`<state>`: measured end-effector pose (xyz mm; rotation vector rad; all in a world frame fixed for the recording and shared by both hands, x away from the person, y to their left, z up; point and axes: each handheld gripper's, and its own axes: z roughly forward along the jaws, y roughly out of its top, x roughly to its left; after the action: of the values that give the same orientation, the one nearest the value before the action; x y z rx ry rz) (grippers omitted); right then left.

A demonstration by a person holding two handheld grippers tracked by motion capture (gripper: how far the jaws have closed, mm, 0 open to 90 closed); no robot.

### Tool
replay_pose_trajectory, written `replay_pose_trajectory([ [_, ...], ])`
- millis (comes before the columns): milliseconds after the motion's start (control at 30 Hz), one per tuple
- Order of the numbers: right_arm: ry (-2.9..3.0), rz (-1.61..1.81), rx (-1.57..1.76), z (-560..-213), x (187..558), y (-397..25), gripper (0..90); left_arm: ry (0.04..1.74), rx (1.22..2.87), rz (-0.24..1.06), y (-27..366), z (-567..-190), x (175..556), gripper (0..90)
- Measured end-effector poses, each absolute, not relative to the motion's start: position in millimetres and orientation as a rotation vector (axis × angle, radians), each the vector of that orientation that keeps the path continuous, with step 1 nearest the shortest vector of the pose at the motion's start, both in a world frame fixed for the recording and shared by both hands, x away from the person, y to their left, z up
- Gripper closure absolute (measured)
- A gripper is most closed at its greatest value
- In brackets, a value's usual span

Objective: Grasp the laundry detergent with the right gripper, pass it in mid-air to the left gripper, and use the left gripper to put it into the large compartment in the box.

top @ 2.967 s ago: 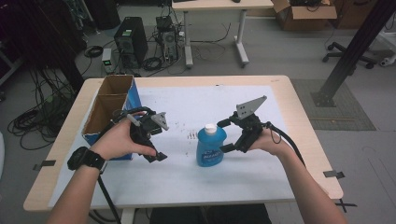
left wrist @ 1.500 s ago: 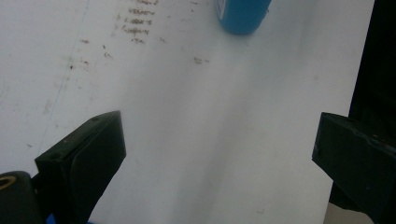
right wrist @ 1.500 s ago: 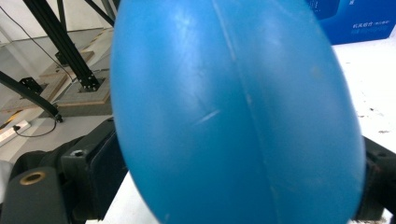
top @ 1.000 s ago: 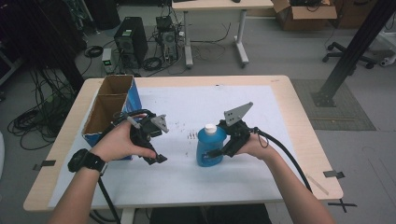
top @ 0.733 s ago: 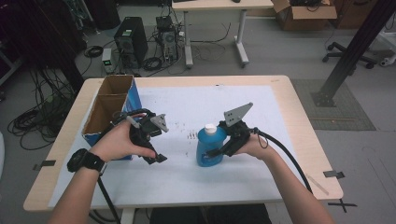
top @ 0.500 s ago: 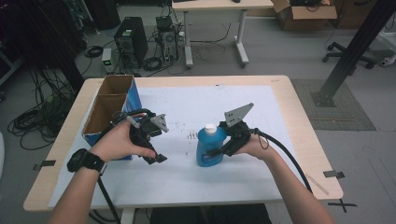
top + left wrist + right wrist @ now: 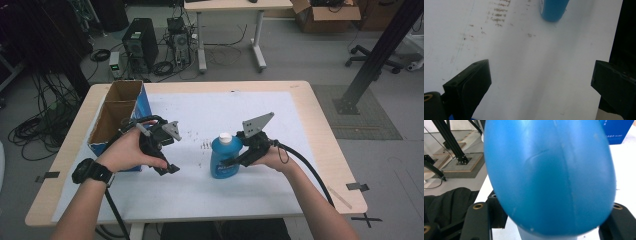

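The blue bottle (image 7: 226, 158) is standing upright near the middle of the bench (image 7: 310, 107), white cap on top. The right claw (image 7: 231, 161) is pinching it low on the body, jaws pressing either side; in the right gripper view the bottle (image 7: 549, 175) is bulging wide between them. The left claw (image 7: 161, 161) is hanging spread and idle over the white sheet, well apart from the bottle, near the cardboard box (image 7: 114, 116). Probably smooth, rounded plastic, so likely slippery, and the wall may be flexing under squeeze. If there is liquid inside it is probably bottom-heavy. A grip across the narrower waist looks safer than the widest bulge.
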<state>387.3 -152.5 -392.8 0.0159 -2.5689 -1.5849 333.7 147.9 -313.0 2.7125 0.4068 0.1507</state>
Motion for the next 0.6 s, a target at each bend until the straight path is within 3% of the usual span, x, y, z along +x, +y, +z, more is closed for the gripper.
replay_pose_trajectory([
  [367,-2.605,-1.573,0.007,-384,383,-154,40.4,0.391,2.697,0.16,145,-297,332,3.3],
  [600,-2.635,-1.556,-0.017,-361,386,-158,40.7,0.357,2.696,0.182,140,-275,331,3.3],
])
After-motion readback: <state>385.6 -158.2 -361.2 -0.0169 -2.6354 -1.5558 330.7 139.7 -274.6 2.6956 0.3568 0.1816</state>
